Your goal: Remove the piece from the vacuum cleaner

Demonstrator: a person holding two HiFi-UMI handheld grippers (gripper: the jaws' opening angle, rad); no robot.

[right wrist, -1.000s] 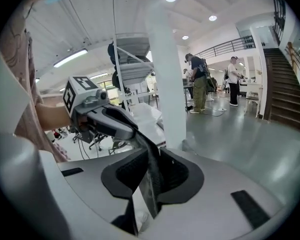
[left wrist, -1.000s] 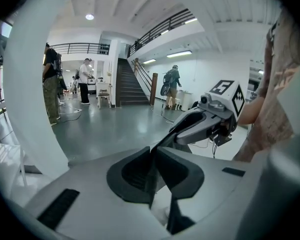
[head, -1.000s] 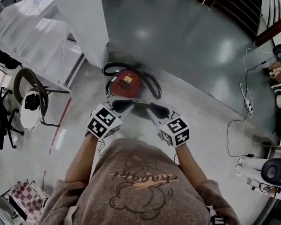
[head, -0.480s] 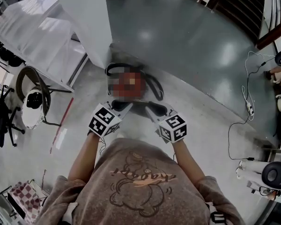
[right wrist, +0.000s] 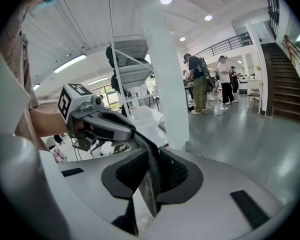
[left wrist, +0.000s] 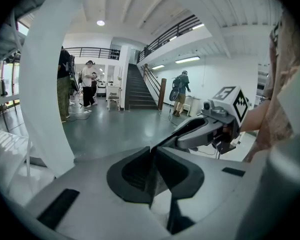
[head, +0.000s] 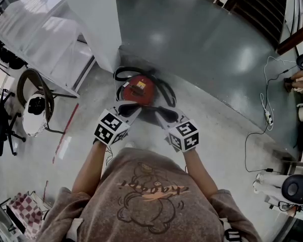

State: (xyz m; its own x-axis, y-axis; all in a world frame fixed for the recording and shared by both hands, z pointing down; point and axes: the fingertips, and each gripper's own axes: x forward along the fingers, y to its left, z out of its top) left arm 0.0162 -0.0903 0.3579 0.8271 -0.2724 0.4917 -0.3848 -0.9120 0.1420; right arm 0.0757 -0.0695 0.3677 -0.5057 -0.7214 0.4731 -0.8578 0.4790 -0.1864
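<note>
A round red vacuum cleaner [head: 140,88] with a black hose [head: 166,92] stands on the floor below my hands. A thin dark flat piece [head: 146,108] spans between my two grippers just above it. My left gripper [head: 133,110] is shut on one end of the piece, which sits edge-on between its jaws [left wrist: 152,176]. My right gripper [head: 160,114] is shut on the other end [right wrist: 151,184]. Each gripper view shows the other gripper facing it, the right gripper [left wrist: 190,131] and the left gripper [right wrist: 115,129], with the piece [right wrist: 142,149] running between them.
A white pillar [head: 93,19] rises just behind the vacuum cleaner, with white shelving [head: 40,34] to its left. A black chair [head: 35,110] stands at the left. A cable [head: 265,110] lies on the floor at the right. People stand far off near a staircase [left wrist: 140,91].
The right gripper has drifted slightly left, towards the left one. Both stay shut on the dark piece above the vacuum cleaner.
</note>
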